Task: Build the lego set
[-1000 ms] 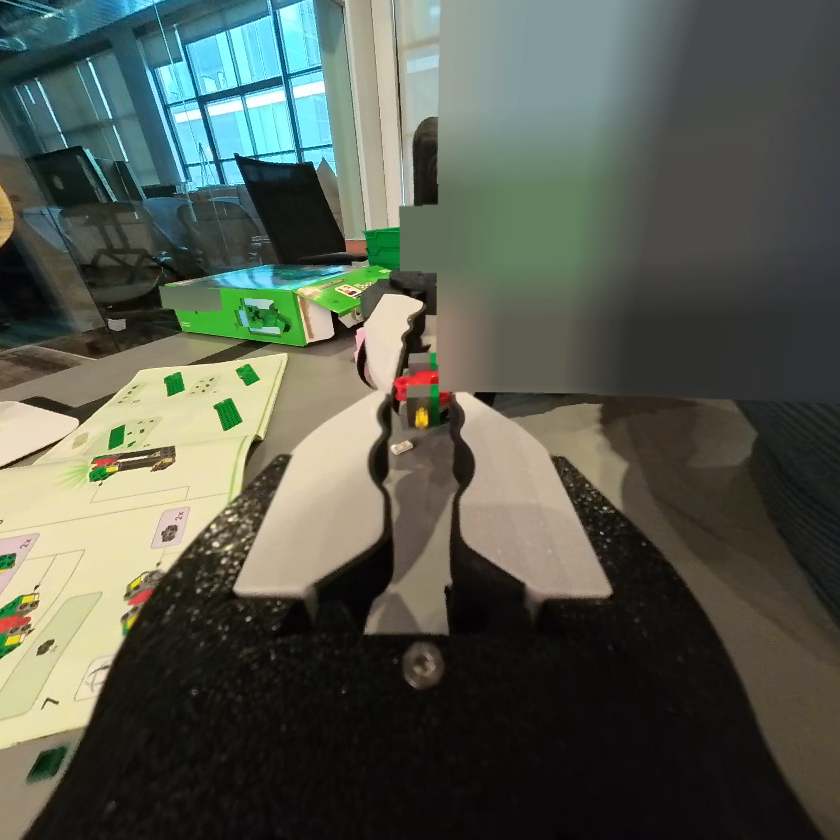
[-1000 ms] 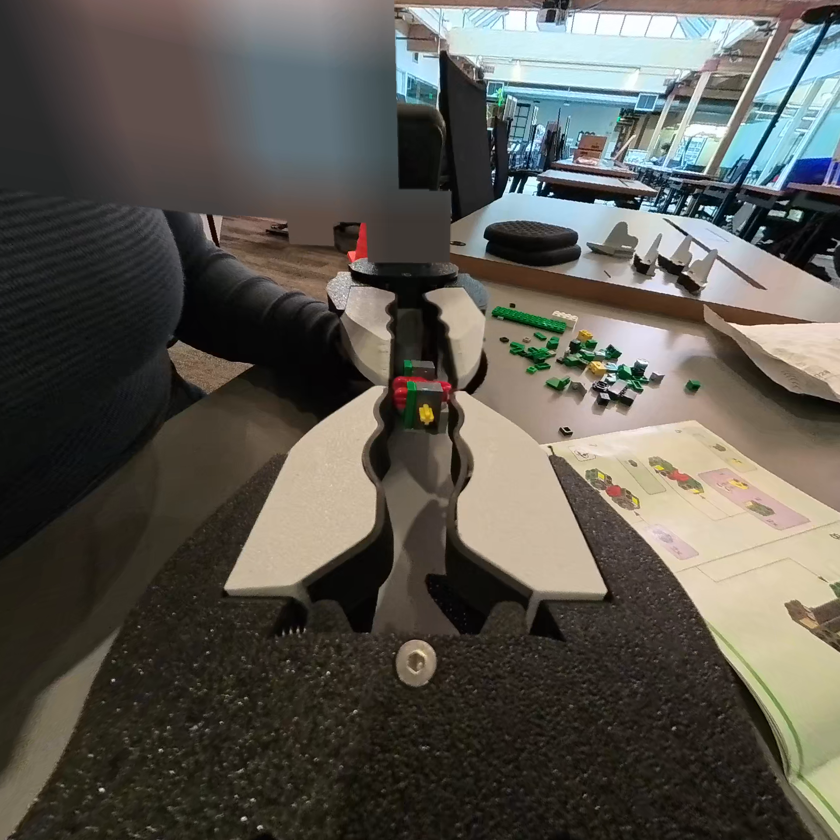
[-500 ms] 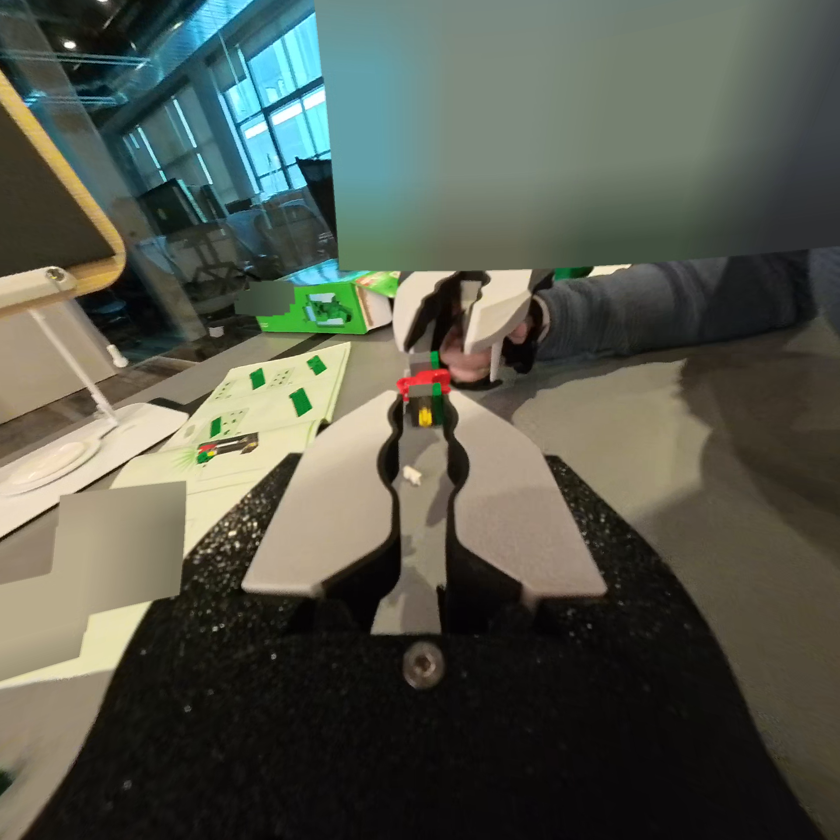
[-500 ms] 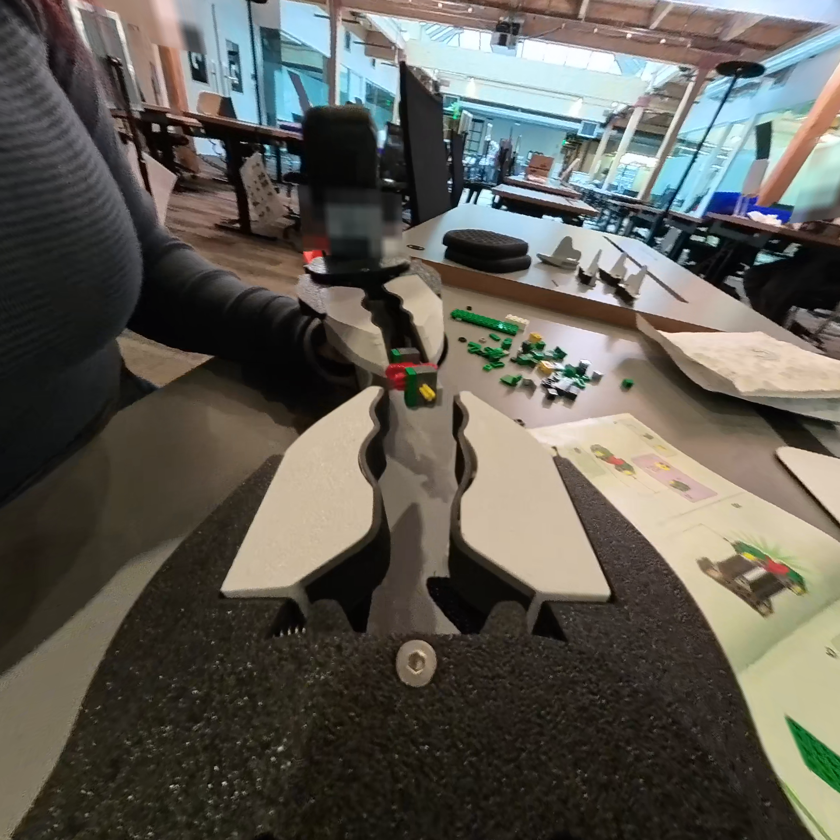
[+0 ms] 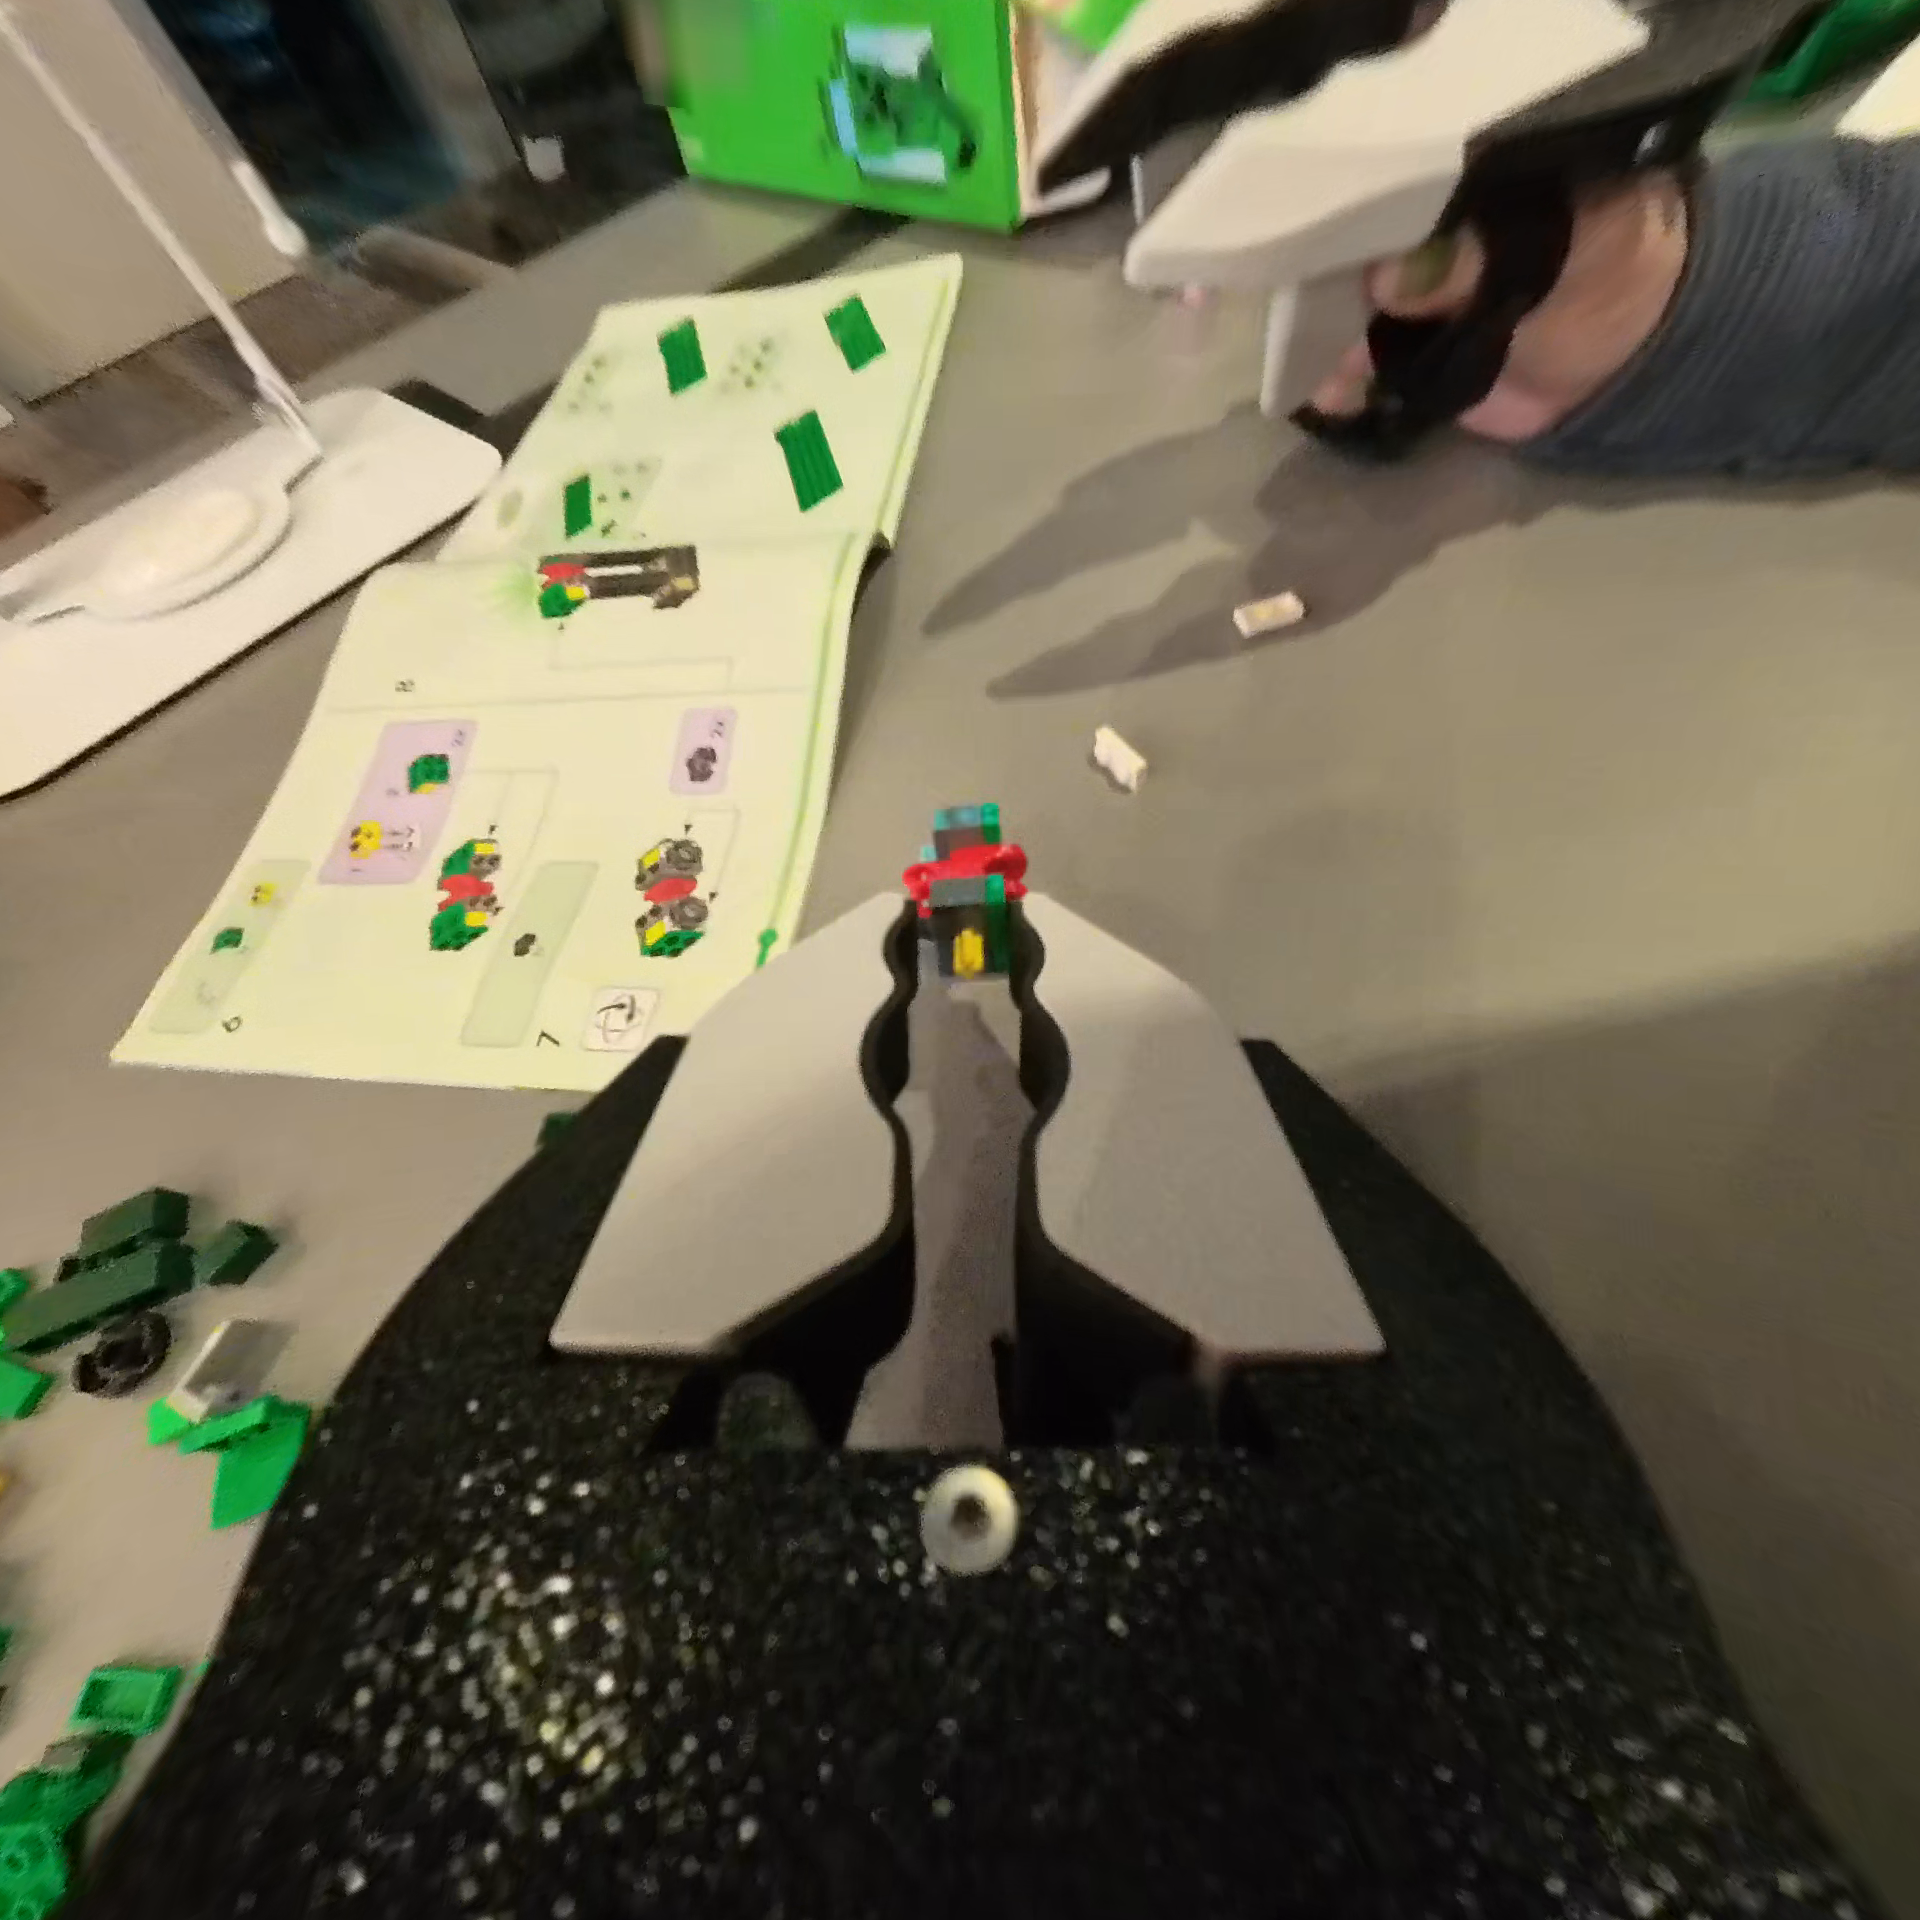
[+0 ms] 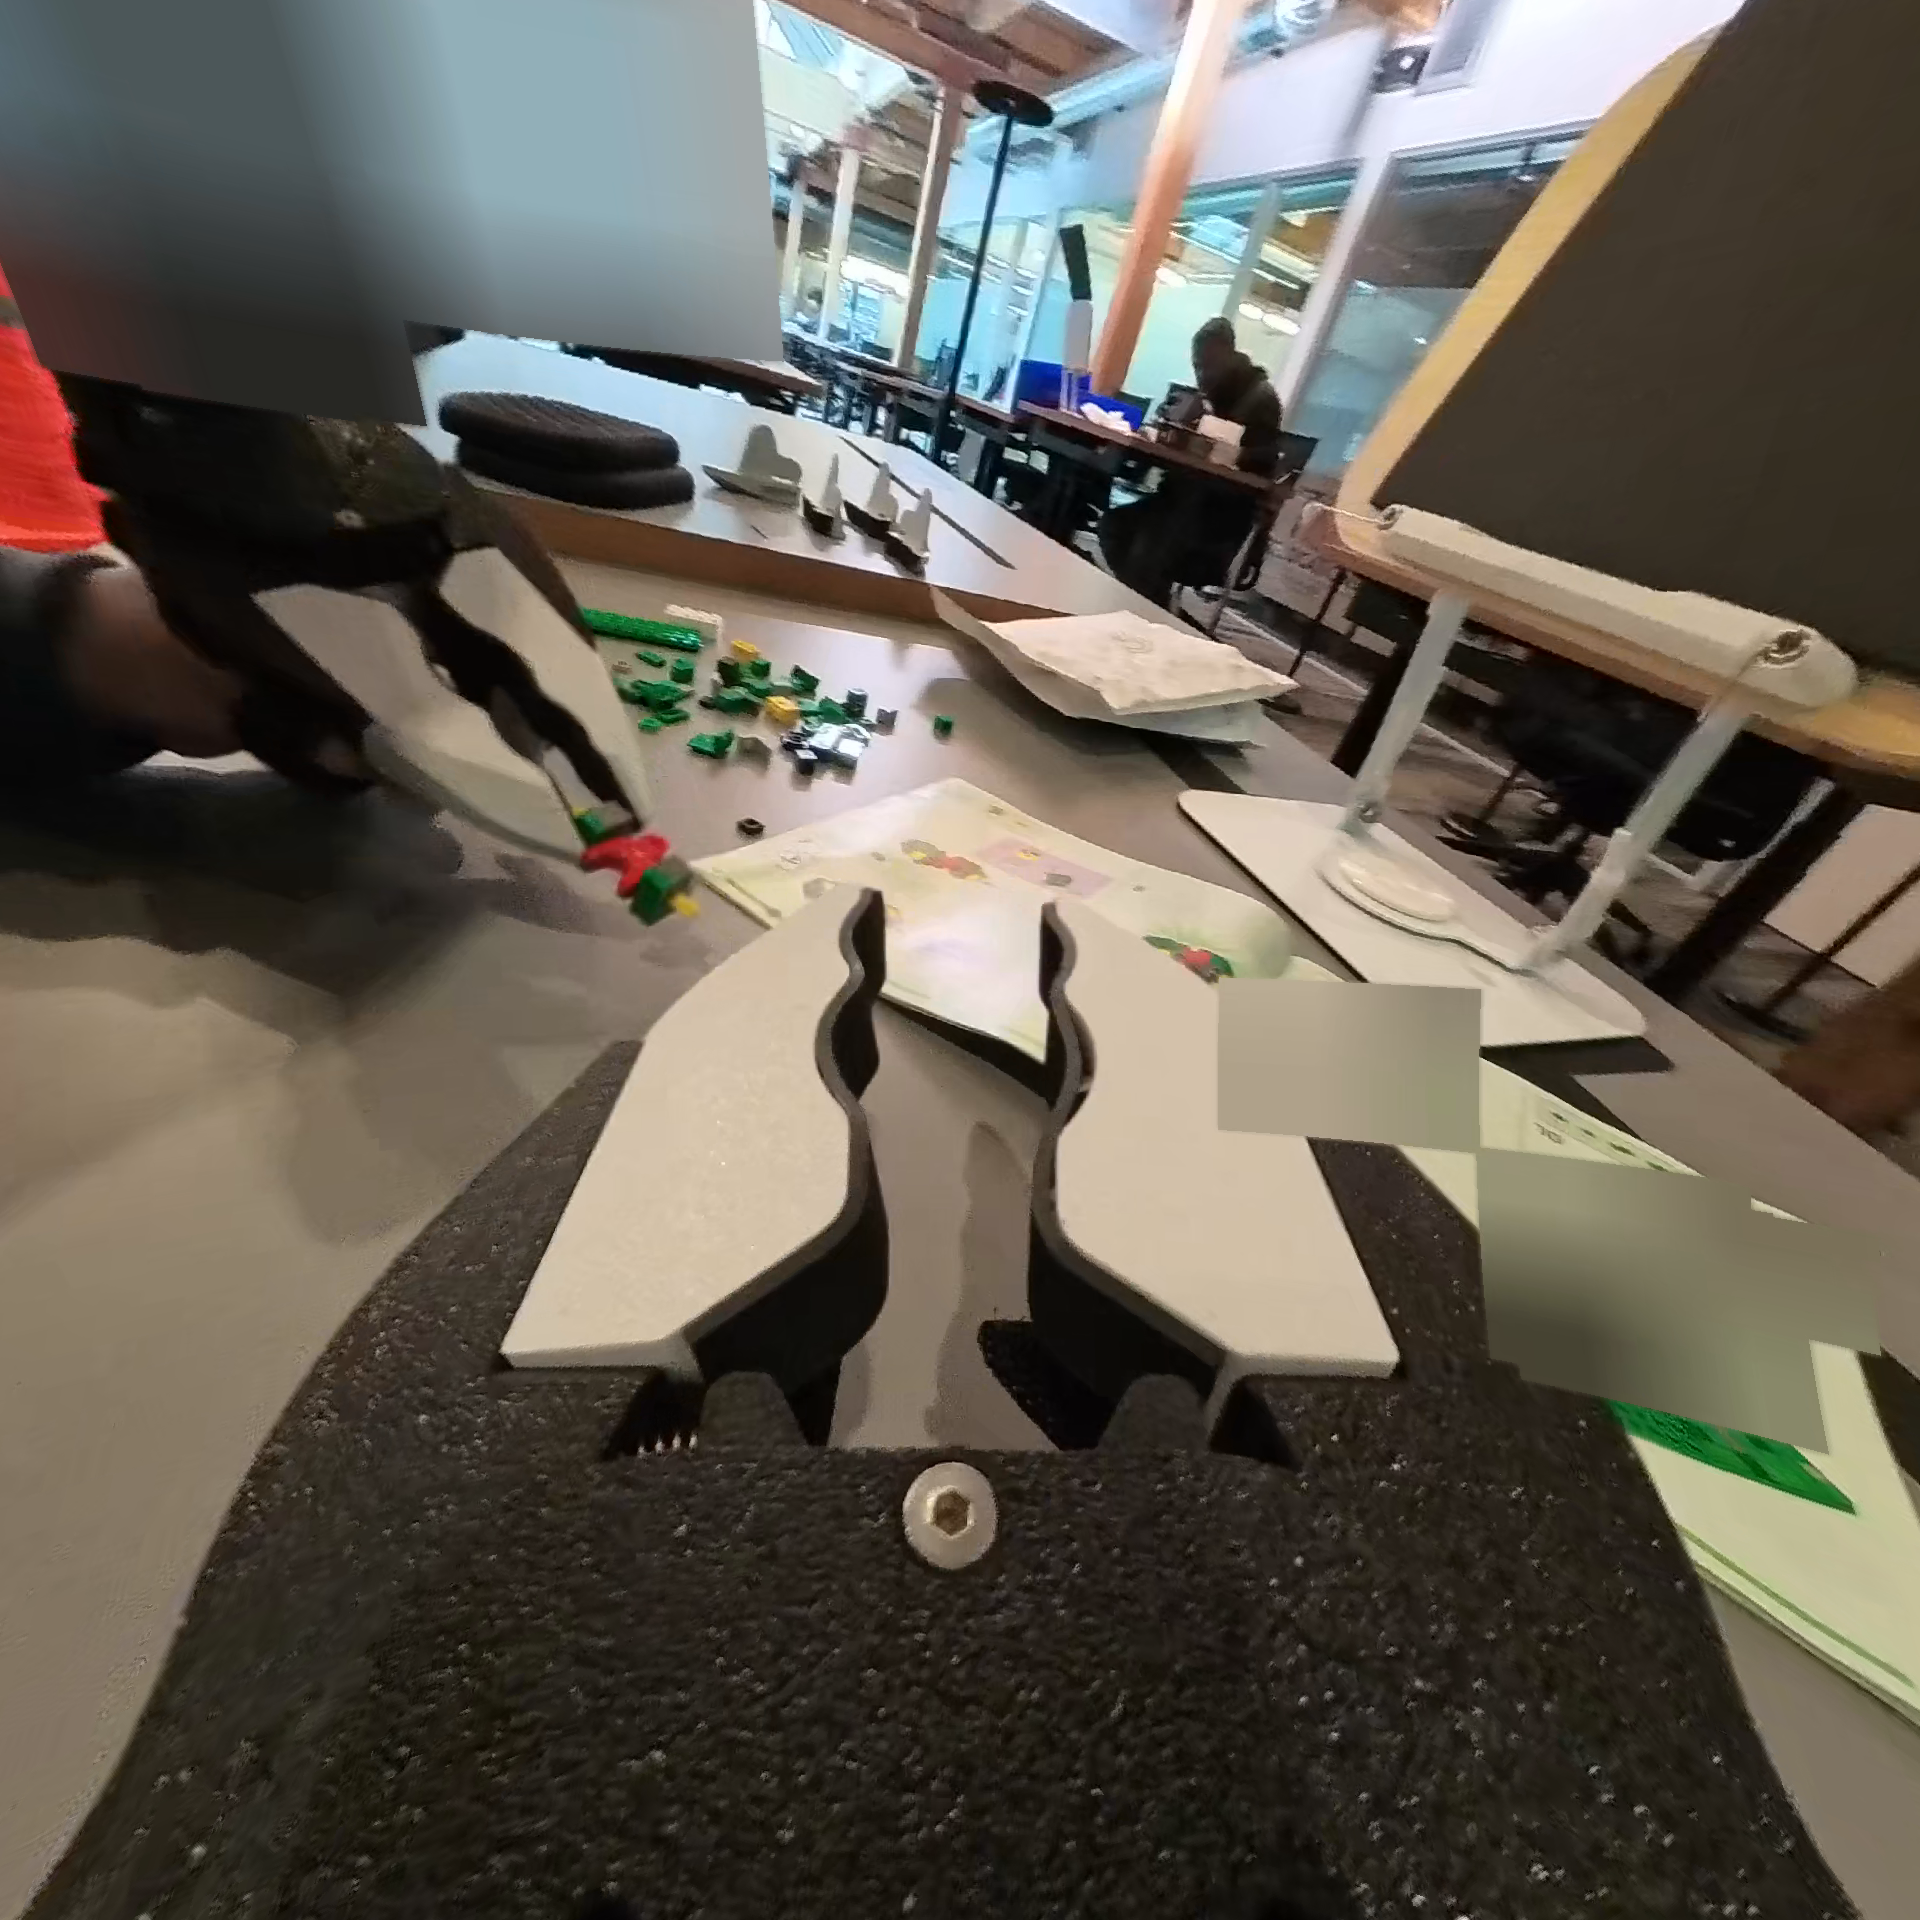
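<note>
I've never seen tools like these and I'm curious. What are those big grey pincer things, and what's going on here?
A person holds a grabbing tool in each hand, each with two grey fingers and a camera looking along them. One picture comes from the left gripper, the other from the right gripper. The left gripper is shut on a small lego piece of red, green, grey and yellow bricks. The right gripper is open and holds nothing. On the grey table lie an open pale green instruction booklet, a pile of loose green lego bricks, two tiny white bricks, a green cardboard box and a white lamp base.
</note>
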The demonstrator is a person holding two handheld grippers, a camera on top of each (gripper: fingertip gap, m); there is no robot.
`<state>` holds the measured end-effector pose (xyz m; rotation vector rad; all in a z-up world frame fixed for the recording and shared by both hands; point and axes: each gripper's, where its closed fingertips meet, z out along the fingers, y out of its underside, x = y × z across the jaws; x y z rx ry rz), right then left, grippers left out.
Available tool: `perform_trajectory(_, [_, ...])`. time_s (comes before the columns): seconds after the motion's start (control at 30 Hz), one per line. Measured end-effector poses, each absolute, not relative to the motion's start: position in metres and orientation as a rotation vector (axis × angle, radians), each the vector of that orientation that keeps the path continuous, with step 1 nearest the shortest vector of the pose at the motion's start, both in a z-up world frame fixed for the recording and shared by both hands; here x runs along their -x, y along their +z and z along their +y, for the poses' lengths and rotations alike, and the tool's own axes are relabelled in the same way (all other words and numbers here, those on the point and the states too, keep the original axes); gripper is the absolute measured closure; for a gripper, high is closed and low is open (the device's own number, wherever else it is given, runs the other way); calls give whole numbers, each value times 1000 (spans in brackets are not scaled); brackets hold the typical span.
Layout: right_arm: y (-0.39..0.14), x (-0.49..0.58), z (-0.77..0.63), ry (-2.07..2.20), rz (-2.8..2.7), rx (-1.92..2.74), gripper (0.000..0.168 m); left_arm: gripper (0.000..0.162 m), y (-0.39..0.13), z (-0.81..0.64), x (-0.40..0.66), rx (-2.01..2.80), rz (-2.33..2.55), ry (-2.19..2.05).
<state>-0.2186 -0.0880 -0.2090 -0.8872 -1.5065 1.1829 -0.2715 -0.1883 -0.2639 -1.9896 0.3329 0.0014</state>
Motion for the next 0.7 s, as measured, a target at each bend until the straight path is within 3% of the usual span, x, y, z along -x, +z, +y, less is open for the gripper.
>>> perform_trajectory(0.6, [-214,221,-86,1162,-1519,910,144,145,-293,-189,268,2181,385,33])
perform_trajectory(0.7, [-214,222,-86,1160,-1519,911,144,133,-294,-190,267,2194,386,25])
